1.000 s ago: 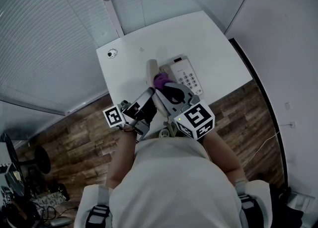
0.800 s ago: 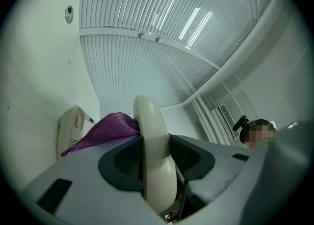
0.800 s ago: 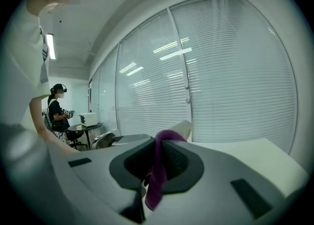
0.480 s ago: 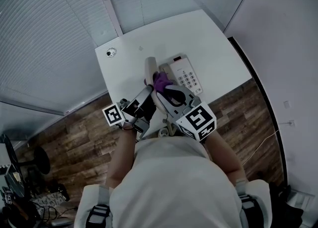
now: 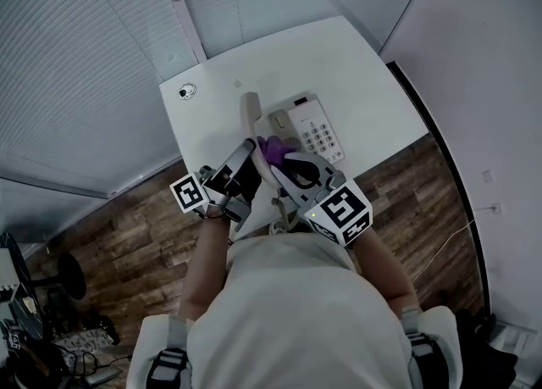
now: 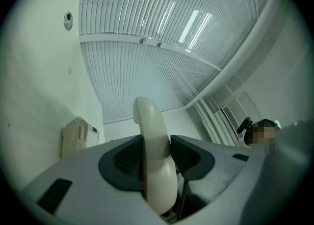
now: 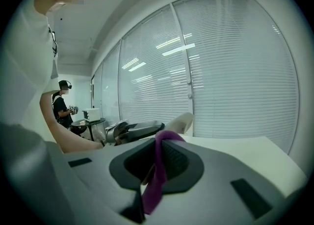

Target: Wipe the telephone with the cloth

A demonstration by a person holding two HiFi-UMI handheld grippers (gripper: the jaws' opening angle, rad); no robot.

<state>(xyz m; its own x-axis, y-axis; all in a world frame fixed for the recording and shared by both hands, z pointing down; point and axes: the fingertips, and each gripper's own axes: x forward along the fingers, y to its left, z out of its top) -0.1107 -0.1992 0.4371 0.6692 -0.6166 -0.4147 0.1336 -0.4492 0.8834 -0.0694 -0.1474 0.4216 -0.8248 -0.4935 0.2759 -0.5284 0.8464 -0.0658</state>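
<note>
Clamping handset [image 6: 149, 131] lengthwise in L gripper [image 6: 156, 159], tip raised twd blinds [image 6: 162, 28]; R gripper [image 7: 158, 162] pinches cloth [image 7: 155, 187].

Head view: even, diffuse light with a cold blue-grey cast and low saturation. The white counter [image 5: 339, 57] is the brightest surface, with no glare and no hard shadows on it. The lines of the blinds [image 5: 85, 65] bow toward the frame edges.

Both gripper views: fisheye circle, black corners, dim rim. Strip-light reflections [image 7: 176, 50] streak the glass. The handset [image 6: 152, 155] and the cloth [image 7: 158, 180] go soft at their near ends.
</note>
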